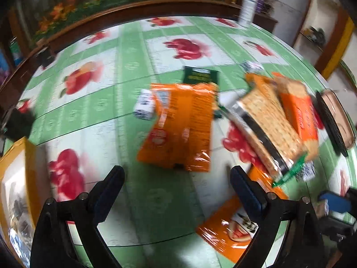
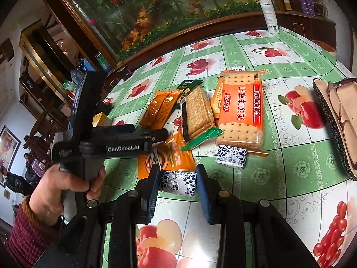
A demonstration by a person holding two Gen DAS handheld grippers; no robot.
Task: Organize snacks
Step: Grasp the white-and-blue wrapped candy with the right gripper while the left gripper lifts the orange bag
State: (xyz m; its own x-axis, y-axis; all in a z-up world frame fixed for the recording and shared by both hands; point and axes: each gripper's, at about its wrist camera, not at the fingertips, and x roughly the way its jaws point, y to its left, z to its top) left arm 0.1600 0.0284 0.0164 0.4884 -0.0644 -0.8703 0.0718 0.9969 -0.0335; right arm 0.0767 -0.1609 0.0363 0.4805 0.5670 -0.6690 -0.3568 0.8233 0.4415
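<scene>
Right gripper [image 2: 178, 184] clamps a blue-and-white candy [image 2: 178, 182] just before the orange cracker pack [image 2: 239, 111] — left gripper [image 1: 177, 178] gapes empty beside it.

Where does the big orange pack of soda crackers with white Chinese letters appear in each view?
Left wrist view: big orange cracker pack lies right of centre, blurred, tilted.
Right wrist view: same pack lies upper centre-right, label readable.
Shared landmark: white spray bottle stands at the table's far edge.
</scene>
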